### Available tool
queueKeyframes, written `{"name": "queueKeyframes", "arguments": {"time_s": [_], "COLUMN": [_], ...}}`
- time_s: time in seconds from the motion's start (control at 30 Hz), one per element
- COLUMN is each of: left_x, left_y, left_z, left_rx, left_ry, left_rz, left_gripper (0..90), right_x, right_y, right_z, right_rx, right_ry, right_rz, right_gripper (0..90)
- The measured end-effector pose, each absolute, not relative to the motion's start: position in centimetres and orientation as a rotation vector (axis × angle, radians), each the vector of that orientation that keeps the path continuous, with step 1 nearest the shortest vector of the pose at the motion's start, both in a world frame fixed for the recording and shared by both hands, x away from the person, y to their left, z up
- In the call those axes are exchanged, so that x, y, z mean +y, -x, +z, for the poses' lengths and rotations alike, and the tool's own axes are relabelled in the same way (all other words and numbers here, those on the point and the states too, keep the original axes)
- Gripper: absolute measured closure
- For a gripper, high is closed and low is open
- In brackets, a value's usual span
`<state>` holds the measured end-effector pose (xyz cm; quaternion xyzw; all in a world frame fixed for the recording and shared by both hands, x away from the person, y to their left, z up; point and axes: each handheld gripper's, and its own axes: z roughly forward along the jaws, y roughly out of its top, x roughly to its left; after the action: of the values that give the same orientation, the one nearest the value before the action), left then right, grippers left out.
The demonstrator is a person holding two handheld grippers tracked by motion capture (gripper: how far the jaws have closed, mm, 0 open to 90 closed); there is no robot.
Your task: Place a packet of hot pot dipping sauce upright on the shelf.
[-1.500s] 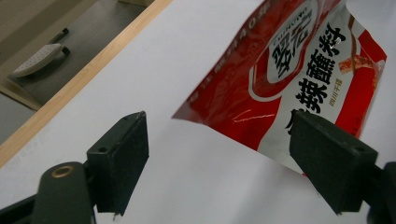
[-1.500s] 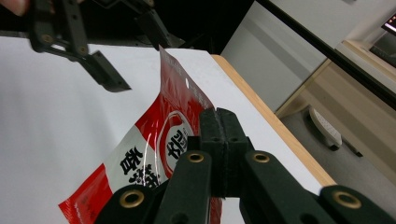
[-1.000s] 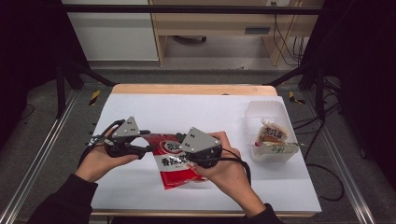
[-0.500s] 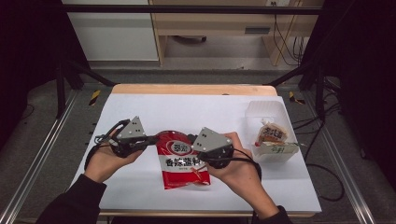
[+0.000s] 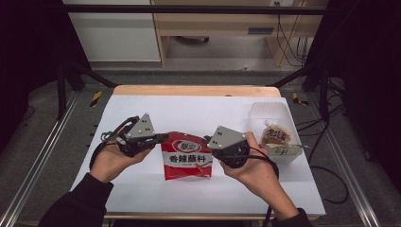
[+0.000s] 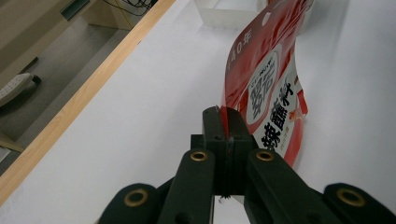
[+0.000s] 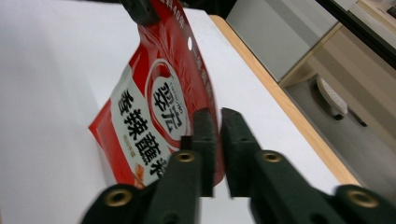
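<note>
one red seasoning pouch (image 5: 185, 156) with white label panel and dark printed characters, held up over the middle of the white bench (image 5: 198, 111), its lower edge near or on the surface, its printed face toward me. my left tool (image 5: 161, 138) pinches the pouch's upper left corner; in the left gripper view the jaws are pressed flat together with the red film edge (image 6: 227, 114) caught between them. my right tool (image 5: 208, 142) sits at the pouch's upper right edge; in the right gripper view its jaws stand slightly apart, having just been opening, with the pouch's edge (image 7: 212, 116) in the narrow gap, and i cannot tell whether the pads still press on it. pouch hangs bowed between the two tools, hang-hole (image 7: 190, 43) near its top. my left hand (image 5: 111, 158) and right hand (image 5: 250, 165) come in from the near side, dark sleeves. to the right, well apart from the pouch, one clear plastic container (image 5: 269, 111) near the bench's right edge holding a wrapped bread-like packet (image 5: 276, 137). far edge of the bench is bare wood (image 5: 194, 90).
</note>
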<state>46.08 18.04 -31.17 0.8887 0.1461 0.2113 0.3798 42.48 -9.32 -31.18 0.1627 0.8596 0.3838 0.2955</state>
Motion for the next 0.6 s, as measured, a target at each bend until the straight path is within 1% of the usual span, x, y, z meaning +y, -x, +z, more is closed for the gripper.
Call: {"name": "queueKeyframes", "arguments": {"time_s": [0.07, 0.1, 0.17, 0.33, 0.43, 0.6], "left_x": [17.9, 17.9, 17.9, 17.9, 17.9, 17.7], "left_y": [-46.0, -45.9, -45.9, -45.6, -45.5, -45.2], "left_z": [-31.1, -31.0, -31.0, -30.9, -30.9, -30.8], "left_rx": [0.361, 0.359, 0.356, 0.344, 0.336, 0.322], "left_ry": [-2.273, -2.273, -2.275, -2.274, -2.274, -2.275], "left_rz": [0.544, 0.549, 0.551, 0.552, 0.55, 0.554], "left_gripper": [90.0, 90.0, 90.0, 90.0, 90.0, 90.0], "right_x": [-9.2, -9.0, -8.8, -8.2, -7.6, -6.8], "right_y": [-42.5, -42.5, -42.6, -43.0, -43.4, -44.2], "right_z": [-31.1, -31.0, -30.9, -30.6, -30.5, -30.2], "right_rx": [2.318, 2.325, 2.33, 2.387, 2.408, 2.446], "right_ry": [-0.413, -0.396, -0.38, -0.367, -0.351, -0.339], "right_rz": [0.99, 0.969, 0.936, 0.905, 0.859, 0.822], "right_gripper": [65.9, 62.7, 53.2, 37.7, 33.2, 30.3]}}
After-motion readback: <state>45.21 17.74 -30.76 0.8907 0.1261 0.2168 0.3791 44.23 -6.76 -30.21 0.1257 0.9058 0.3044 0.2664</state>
